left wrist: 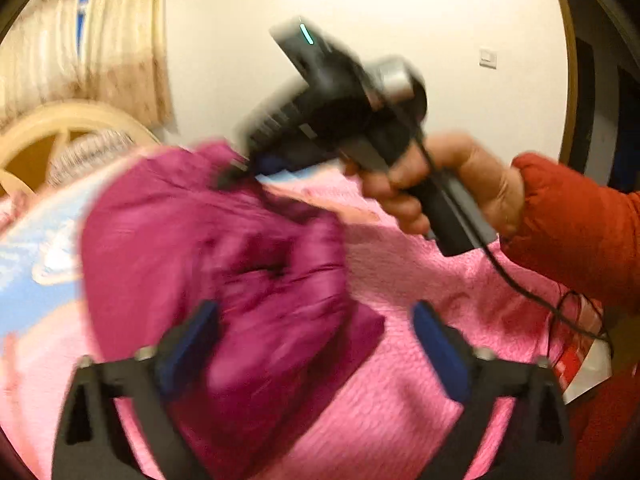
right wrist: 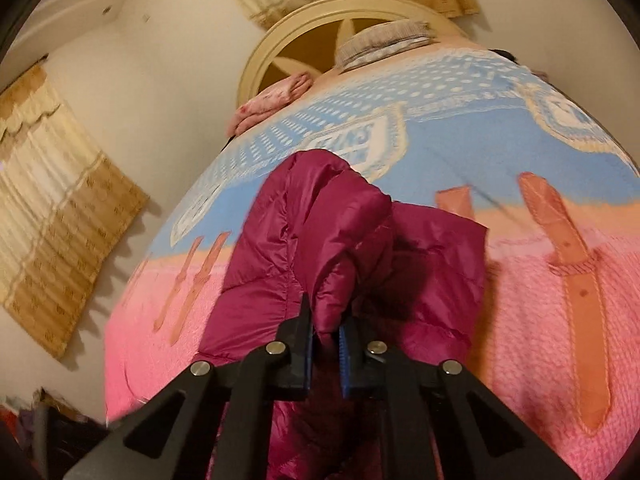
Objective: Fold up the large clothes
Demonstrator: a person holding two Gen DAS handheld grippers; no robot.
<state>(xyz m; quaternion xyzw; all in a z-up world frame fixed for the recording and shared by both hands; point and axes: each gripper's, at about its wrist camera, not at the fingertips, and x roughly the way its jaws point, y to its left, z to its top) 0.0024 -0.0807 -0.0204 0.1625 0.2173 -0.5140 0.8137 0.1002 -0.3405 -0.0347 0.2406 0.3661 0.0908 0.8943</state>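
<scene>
A magenta puffer jacket (left wrist: 216, 264) lies bunched on a pink and blue blanket (left wrist: 404, 280) on a bed. My left gripper (left wrist: 316, 320) is open just above the jacket, holding nothing. The right gripper (left wrist: 240, 168) shows in the left wrist view at the jacket's far edge, held by a hand in a red sleeve. In the right wrist view my right gripper (right wrist: 326, 322) is shut on a fold of the jacket (right wrist: 320, 232) and lifts it off the blanket (right wrist: 540, 320).
A cream round headboard (right wrist: 320, 20) and folded bedding (right wrist: 384, 42) stand at the bed's far end. Beige curtains (right wrist: 52, 208) hang on the wall. A black cable (left wrist: 532, 292) trails from the right gripper over the blanket.
</scene>
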